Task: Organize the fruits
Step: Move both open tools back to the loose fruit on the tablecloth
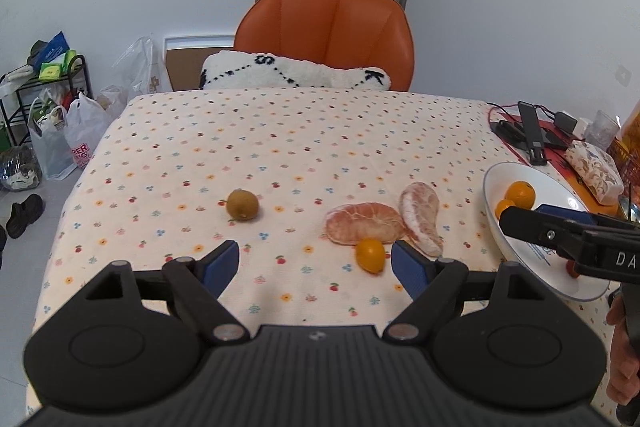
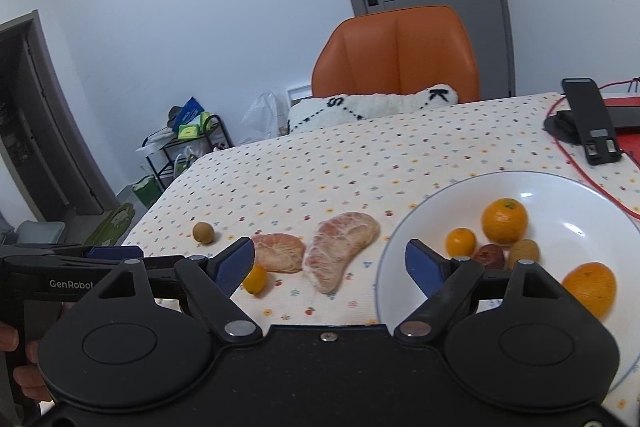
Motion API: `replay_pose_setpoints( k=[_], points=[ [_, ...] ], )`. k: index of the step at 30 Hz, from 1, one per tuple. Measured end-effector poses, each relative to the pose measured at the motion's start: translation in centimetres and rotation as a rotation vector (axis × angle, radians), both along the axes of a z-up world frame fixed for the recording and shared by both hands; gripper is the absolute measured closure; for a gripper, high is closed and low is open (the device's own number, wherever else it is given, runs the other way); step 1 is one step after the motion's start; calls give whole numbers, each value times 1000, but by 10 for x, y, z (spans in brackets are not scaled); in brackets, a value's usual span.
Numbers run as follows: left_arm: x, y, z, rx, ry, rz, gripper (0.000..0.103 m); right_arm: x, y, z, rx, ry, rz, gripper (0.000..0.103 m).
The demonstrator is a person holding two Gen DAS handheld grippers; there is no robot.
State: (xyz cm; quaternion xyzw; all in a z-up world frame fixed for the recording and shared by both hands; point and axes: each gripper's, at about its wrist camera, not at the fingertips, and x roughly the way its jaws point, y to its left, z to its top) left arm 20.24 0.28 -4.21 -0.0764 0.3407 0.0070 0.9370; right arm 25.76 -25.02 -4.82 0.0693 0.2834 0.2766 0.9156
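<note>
1. Nearest the lens: left gripper, blue pads spread wide, nothing between them, hovering above the dotted tablecloth.
2. Just inside its right pad: small orange fruit on the cloth, touching neither pad as far as can be told.
3. Ahead and right of that claw: two peeled pomelo segments, side by side, the small orange close against the nearer one.
4. Ahead and left: brown kiwi, alone, bare cloth all round.
5. Far right of the left claw: white plate near the table's right side, with the right gripper reaching over its near rim, pads likewise wide apart and empty.
6. Beyond the right pad, inside the plate: big orange, smaller orange, dark red fruit, second kiwi, another orange at the near right.
7. Past the plate: black phone stand and red cable.
8. Beyond the far table edge: orange chair with white cushion.
</note>
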Motion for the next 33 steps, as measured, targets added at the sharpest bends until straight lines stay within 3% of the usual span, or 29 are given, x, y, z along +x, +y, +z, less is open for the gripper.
replay_pose_setpoints(
  k=[12,20,24,29,33],
  points=[
    [-1,21,-6,-14,0,39,21,5,26,-4,-30,15,46,35],
    [3,34,-9,-27,-8,59,22,16,48,-9,-110,18,51,44],
    [6,40,-12,-41,-5,64,23,21,58,-14,-158,30,55,54],
    [11,48,-16,-57,-4,67,24,26,66,-22,-209,51,44,58],
    [17,53,-21,-69,-5,66,27,30,69,-26,-233,73,43,69]
  ],
)
